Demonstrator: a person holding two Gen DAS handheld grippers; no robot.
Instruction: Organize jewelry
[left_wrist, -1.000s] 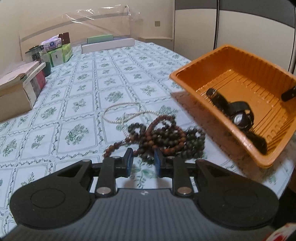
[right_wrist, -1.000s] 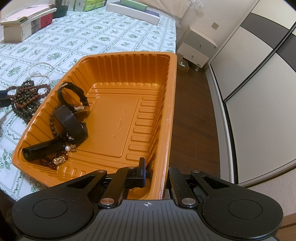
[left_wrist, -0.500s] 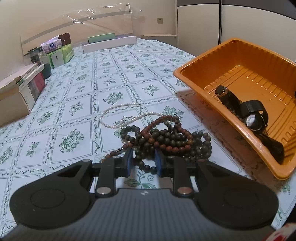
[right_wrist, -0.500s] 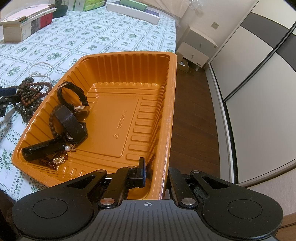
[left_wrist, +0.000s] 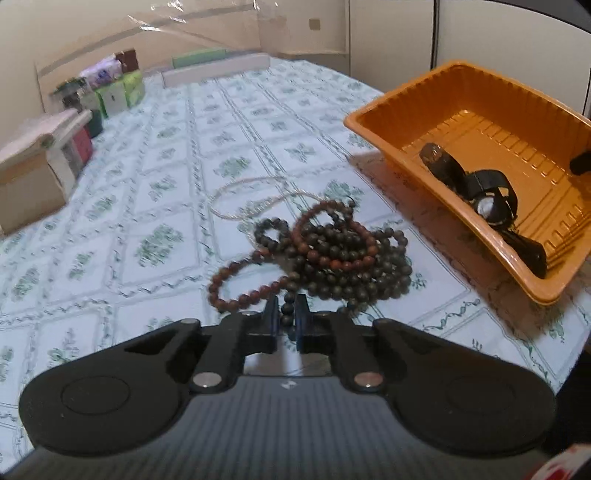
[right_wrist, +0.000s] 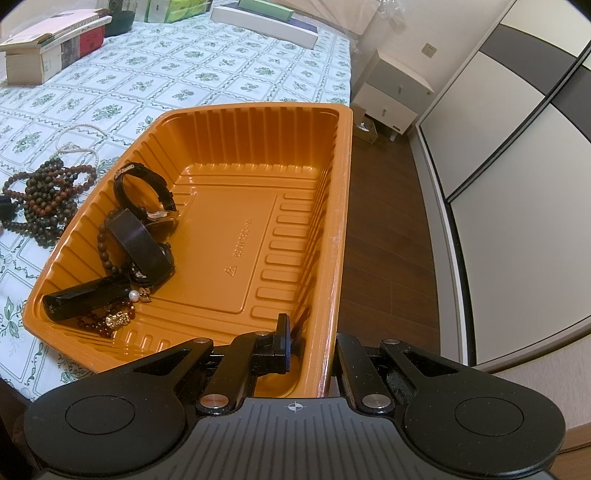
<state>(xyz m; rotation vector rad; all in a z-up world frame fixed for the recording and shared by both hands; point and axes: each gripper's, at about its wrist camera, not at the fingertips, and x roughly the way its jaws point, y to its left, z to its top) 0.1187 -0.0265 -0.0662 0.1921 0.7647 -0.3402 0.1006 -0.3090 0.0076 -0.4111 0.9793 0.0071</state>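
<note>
A tangle of dark and reddish-brown bead bracelets (left_wrist: 343, 258) lies on the flowered tablecloth, with a thin pearl necklace (left_wrist: 243, 199) just beyond it. My left gripper (left_wrist: 286, 314) sits at the near edge of the tangle, and its jaws are closing with a dark bead strand between the pads. The orange tray (right_wrist: 345, 184) holds black watches (right_wrist: 147, 192), a black bar-shaped piece (right_wrist: 85, 299) and small beaded pieces (right_wrist: 110, 319). My right gripper (right_wrist: 314, 343) is shut on the tray's near wall, one finger inside and one outside.
Books and a box (left_wrist: 40, 162) lie at the table's left, with tissue boxes (left_wrist: 118, 92) farther back. Right of the tray the table ends over a wood floor (right_wrist: 384, 236), a white nightstand (right_wrist: 391, 88) and wardrobe doors.
My left gripper has moved forward into the bead tangle and its jaws have narrowed around a dark strand. The right gripper and the tray have stayed where they were.
</note>
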